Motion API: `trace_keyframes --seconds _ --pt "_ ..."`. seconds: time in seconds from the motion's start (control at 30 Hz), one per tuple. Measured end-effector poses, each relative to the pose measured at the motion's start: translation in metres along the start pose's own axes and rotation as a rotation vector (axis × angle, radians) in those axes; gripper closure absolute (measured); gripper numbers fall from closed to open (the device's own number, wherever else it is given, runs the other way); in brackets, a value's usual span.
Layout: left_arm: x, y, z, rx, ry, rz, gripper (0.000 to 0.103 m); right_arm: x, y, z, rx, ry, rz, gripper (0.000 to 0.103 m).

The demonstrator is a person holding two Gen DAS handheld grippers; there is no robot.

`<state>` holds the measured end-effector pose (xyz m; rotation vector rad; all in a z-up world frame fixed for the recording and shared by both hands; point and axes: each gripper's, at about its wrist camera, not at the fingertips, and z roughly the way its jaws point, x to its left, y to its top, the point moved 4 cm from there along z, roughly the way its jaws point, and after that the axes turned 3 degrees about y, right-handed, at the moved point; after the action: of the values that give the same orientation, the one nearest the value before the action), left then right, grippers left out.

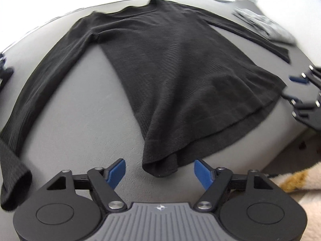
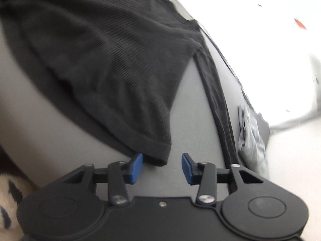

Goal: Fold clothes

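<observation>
Two tongs are in view, both with jaws wide apart and holding nothing. The left tongs [image 1: 159, 172] stand at the near edge of the grey tabletop [image 1: 84, 108], straddling the near-left hem corner of the black long-sleeved shirt [image 1: 180, 76]. The right tongs [image 2: 162, 167] stand at the hem's other corner, one blue pad just beside the fabric.

Progress: the shirt lies spread flat on the tabletop, collar toward the far edge, hem toward the near edge, both sleeves extended outward. No fold is visible. By this layout, spreading is complete; sleeve folds and body folds remain.

Surroundings: a grey crumpled garment [image 1: 262, 25] rests near the far-right corner of the tabletop. A pale, fuzzy patterned material [image 1: 301, 178] shows below the near edge. The background is overexposed white.
</observation>
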<state>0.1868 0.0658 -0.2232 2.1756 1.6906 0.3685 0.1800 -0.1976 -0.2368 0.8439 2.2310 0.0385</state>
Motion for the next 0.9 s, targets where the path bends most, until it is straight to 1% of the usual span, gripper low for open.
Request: trace_keyframes --seconds 0.03,0.07,0.1,0.13,0.17,0.23,0.27,0.3,0.33,0.37,0.47,0.53,0.57,0.67,0.7,0.77,0.8,0.83,0.87,0.9 --pt "0.0 0.0 0.001 -0.001 0.015 -0.03 0.035 0.0 -0.003 -0.001 -0.012 -0.004 -0.02 0.061" --pt "0.001 0.0 0.002 -0.006 0.03 -0.059 0.039 0.001 -0.007 -0.001 -0.024 -0.008 -0.04 0.062" --pt "0.001 0.0 0.002 -0.012 0.044 -0.088 0.043 -0.001 -0.01 0.0 -0.039 -0.01 -0.045 0.063" --pt "0.0 0.0 0.003 -0.016 0.058 -0.111 0.045 -0.003 -0.012 0.001 -0.054 -0.011 -0.042 0.064" --pt "-0.002 -0.001 0.005 -0.016 0.071 -0.123 0.048 -0.006 -0.014 0.002 -0.07 -0.008 -0.041 0.067" --pt "-0.009 -0.001 0.008 -0.01 0.127 -0.112 0.054 -0.008 -0.017 0.003 -0.103 0.006 -0.056 0.08" --pt "-0.014 -0.001 0.009 -0.009 0.162 -0.095 0.063 -0.009 -0.019 0.003 -0.12 0.014 -0.065 0.097" --pt "-0.019 0.0 0.008 -0.014 0.2 -0.072 0.079 -0.011 -0.02 0.003 -0.132 0.025 -0.061 0.101" --pt "-0.025 0.002 0.007 -0.019 0.233 -0.052 0.088 -0.017 -0.022 0.0 -0.15 0.034 -0.035 0.102" --pt "-0.03 0.003 0.003 -0.03 0.263 -0.034 0.093 -0.025 -0.025 -0.003 -0.164 0.035 0.008 0.102" --pt "-0.046 0.004 -0.018 -0.106 0.377 0.073 0.096 -0.05 -0.035 -0.015 -0.191 0.023 0.146 0.102" --pt "-0.057 0.002 -0.026 -0.127 0.421 0.152 0.096 -0.059 -0.042 -0.018 -0.183 0.041 0.195 0.102" --pt "-0.061 -0.002 -0.024 -0.114 0.421 0.182 0.096 -0.06 -0.046 -0.016 -0.176 0.052 0.196 0.102" --pt "-0.065 -0.013 -0.006 -0.048 0.375 0.201 0.095 -0.05 -0.054 -0.004 -0.146 0.083 0.138 0.102" --pt "-0.062 -0.015 -0.001 -0.024 0.353 0.187 0.092 -0.045 -0.055 0.0 -0.137 0.086 0.105 0.102" --pt "-0.056 -0.019 0.007 0.014 0.31 0.157 0.092 -0.037 -0.056 0.007 -0.101 0.095 0.059 0.102" --pt "-0.051 -0.019 0.003 0.009 0.294 0.136 0.083 -0.038 -0.053 0.007 -0.091 0.104 0.063 0.098" --pt "-0.046 -0.018 -0.001 0.004 0.277 0.114 0.077 -0.04 -0.049 0.006 -0.083 0.117 0.073 0.095" --pt "-0.041 -0.018 -0.004 -0.004 0.267 0.095 0.067 -0.043 -0.046 0.002 -0.083 0.127 0.094 0.087" --pt "-0.036 -0.018 -0.008 -0.017 0.269 0.078 0.062 -0.048 -0.041 0.0 -0.093 0.135 0.125 0.081"
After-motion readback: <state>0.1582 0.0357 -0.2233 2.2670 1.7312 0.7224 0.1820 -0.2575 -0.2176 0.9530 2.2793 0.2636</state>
